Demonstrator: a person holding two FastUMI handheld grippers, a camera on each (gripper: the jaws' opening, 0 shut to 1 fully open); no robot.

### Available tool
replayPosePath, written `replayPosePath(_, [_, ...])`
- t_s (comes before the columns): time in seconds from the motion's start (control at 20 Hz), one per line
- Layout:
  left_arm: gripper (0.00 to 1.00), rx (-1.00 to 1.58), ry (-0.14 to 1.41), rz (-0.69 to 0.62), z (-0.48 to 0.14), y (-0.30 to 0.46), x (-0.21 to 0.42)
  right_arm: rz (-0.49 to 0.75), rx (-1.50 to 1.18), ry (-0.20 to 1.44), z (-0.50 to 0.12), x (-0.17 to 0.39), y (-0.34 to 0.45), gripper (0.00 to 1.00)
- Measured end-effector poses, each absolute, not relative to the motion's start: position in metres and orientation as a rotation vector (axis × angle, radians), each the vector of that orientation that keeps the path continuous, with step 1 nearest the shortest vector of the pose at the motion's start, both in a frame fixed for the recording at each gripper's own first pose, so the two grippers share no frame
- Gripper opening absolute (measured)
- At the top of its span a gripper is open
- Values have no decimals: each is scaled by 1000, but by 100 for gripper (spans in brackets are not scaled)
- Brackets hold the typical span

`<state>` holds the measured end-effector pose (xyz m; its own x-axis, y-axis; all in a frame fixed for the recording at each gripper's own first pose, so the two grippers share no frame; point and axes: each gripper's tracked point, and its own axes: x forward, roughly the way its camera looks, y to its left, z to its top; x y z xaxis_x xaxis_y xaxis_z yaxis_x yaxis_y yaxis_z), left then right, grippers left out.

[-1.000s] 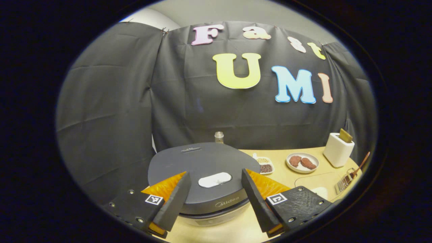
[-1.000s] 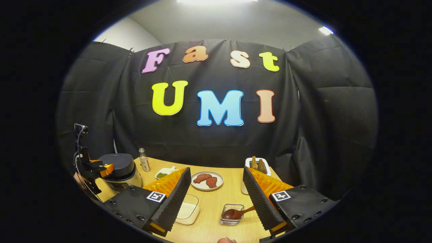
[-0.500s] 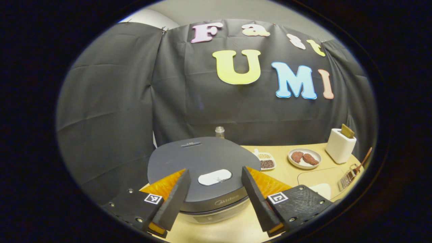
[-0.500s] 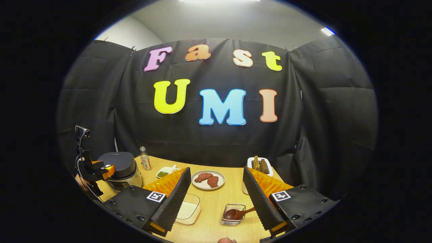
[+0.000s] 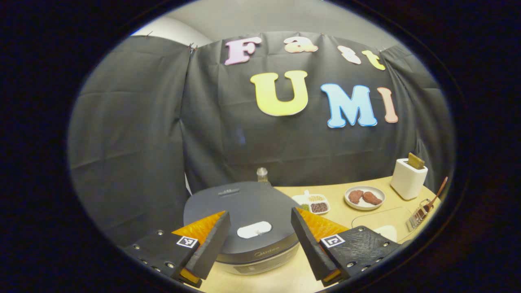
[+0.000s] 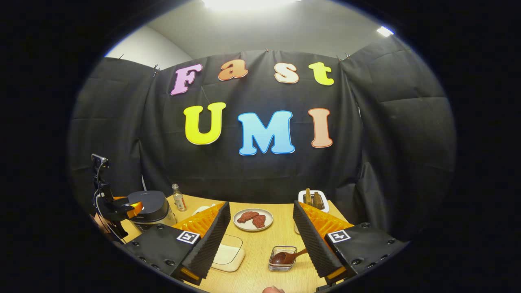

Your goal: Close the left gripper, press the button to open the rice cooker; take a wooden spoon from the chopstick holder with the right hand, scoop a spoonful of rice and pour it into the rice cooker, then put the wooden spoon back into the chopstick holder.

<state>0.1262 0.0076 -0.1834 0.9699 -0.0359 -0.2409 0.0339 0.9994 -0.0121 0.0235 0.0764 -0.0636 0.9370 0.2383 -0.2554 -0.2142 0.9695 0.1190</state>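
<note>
Grey and still shut, the cooker sits just ahead of the left gripper, whose fingers stand spread to either side of the white button on the lid. Over the last second this gripper has drawn back a little and risen, so the lid looks smaller and the button lies lower between the fingers. The task calls for closed fingers before the press, so that step is not yet done. The right gripper hangs spread above the table, much as before, with the spoon resting in its wire holder just below, untouched.
</note>
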Motion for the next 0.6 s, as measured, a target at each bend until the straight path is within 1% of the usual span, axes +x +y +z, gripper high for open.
replayPosePath(0.1, [92,-8,195,-49,-149,-11,110,238,103,253,-59,20,69,93])
replayPosePath(0.15, [92,-9,174,-46,-131,-19,101,243,109,243,-57,17,65,98])
replayPosePath(0.2, [92,-7,149,-40,-113,-27,88,249,115,230,-54,15,61,93])
replayPosePath(0.25, [92,-4,127,-40,-98,-35,76,257,119,214,-50,11,58,98])
replayPosePath(0.4, [92,4,65,-62,-53,-66,38,274,109,163,-40,3,46,98])
replayPosePath(0.6, [92,-3,24,-112,-20,-88,-5,270,122,131,-30,-6,41,98])
